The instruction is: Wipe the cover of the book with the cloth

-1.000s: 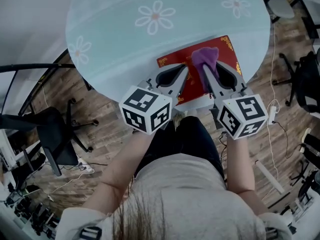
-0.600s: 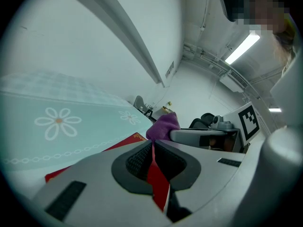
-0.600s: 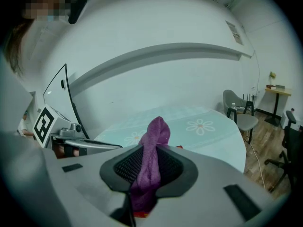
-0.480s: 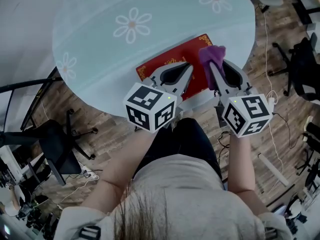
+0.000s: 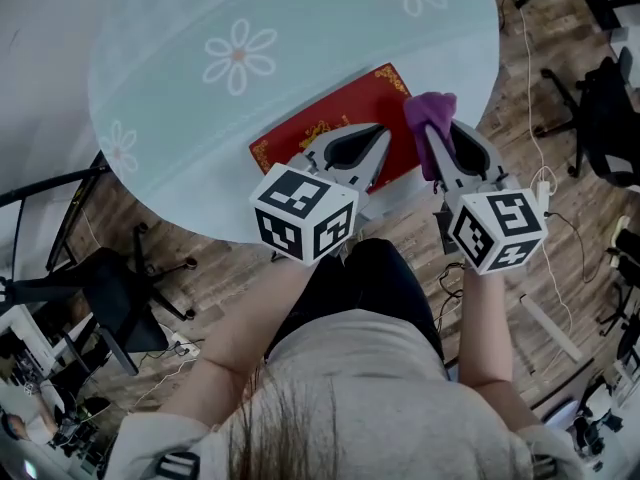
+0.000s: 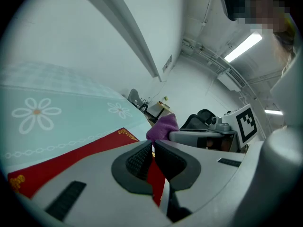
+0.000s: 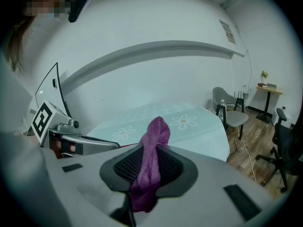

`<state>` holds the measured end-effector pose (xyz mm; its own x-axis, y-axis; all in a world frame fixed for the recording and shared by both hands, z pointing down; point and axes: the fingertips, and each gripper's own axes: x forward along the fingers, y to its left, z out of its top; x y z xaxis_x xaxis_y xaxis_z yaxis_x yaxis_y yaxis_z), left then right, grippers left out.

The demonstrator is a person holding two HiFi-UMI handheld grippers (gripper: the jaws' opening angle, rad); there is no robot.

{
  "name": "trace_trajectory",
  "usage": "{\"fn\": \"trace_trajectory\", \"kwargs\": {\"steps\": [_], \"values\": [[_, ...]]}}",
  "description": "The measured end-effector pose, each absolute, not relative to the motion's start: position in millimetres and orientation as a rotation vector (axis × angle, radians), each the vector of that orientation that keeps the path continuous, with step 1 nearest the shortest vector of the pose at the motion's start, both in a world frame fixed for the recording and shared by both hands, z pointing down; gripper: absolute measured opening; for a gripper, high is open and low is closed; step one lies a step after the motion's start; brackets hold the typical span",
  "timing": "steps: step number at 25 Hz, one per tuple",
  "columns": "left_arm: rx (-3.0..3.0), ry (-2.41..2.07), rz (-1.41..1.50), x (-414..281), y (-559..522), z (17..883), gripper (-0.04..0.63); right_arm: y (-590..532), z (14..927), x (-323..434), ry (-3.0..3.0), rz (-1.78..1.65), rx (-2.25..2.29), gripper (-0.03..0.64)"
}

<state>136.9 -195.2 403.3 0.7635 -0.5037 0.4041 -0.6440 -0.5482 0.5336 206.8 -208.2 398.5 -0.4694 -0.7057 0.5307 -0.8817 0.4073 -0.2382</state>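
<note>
A red book (image 5: 330, 118) with gold corner ornaments lies on the round pale-green table (image 5: 200, 98), near its front edge. My left gripper (image 5: 383, 136) is shut and sits low over the book's near right part; in the left gripper view its jaws (image 6: 152, 145) are together above the red cover (image 6: 85, 155). My right gripper (image 5: 432, 138) is shut on a purple cloth (image 5: 430, 113), just past the book's right end by the table's rim. The cloth (image 7: 152, 155) stands up between the pads and hangs below them. It also shows as a purple tuft (image 6: 163, 126) beside the left jaws.
White daisy prints dot the tablecloth (image 7: 184, 122). Black office chairs stand on the wooden floor at the left (image 5: 110, 288) and right (image 5: 605, 118). A grey chair (image 7: 227, 110) and a small side table (image 7: 267, 91) stand beyond the table. Cables trail on the floor (image 5: 545, 218).
The right gripper with the cloth has slid rightward across the cover, from the book's middle-right to past its right end. The left gripper stays on the book.
</note>
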Motion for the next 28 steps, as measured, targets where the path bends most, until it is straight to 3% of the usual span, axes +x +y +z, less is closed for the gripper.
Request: {"fn": "trace_trajectory", "kwargs": {"steps": [28], "values": [[2.197,-0.900,0.293,137,-186,431,0.032,-210,443,219,-2.265,0.770,1.384,0.092]]}}
